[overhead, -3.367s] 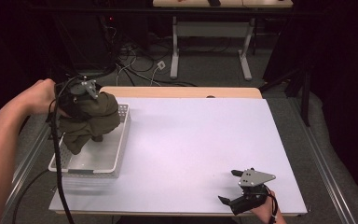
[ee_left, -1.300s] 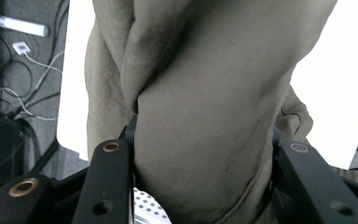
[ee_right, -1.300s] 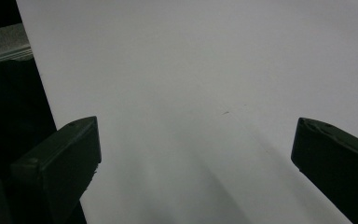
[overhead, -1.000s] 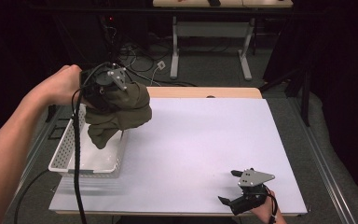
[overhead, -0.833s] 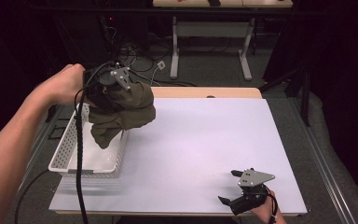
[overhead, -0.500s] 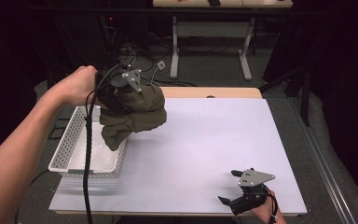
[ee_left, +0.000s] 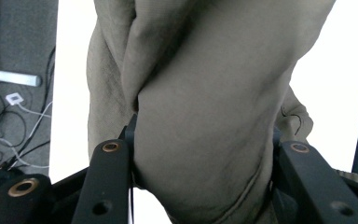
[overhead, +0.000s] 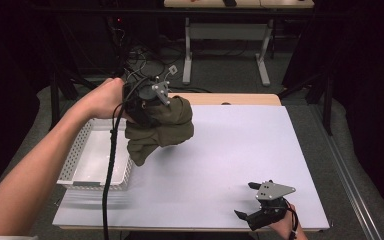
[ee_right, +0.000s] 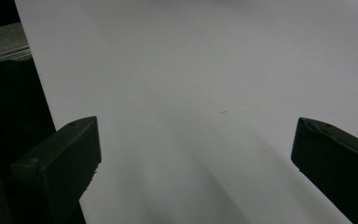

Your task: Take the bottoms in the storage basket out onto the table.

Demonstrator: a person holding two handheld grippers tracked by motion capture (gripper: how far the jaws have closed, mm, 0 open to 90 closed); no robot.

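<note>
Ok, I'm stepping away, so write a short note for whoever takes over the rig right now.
Left tool: shut on the olive garment, holding it bunched in the air over the white mat, just right of the white basket.
Right tool: open, holding nothing, low at the mat's near right corner.
Done: garment is out of the basket.
Left: probably set it down on the mat.

No legible text, label, brand, number or sign appears in any view. The olive cloth (overhead: 161,127), the white basket (overhead: 75,162) and the desk (overhead: 240,145) carry no readable markings.
</note>
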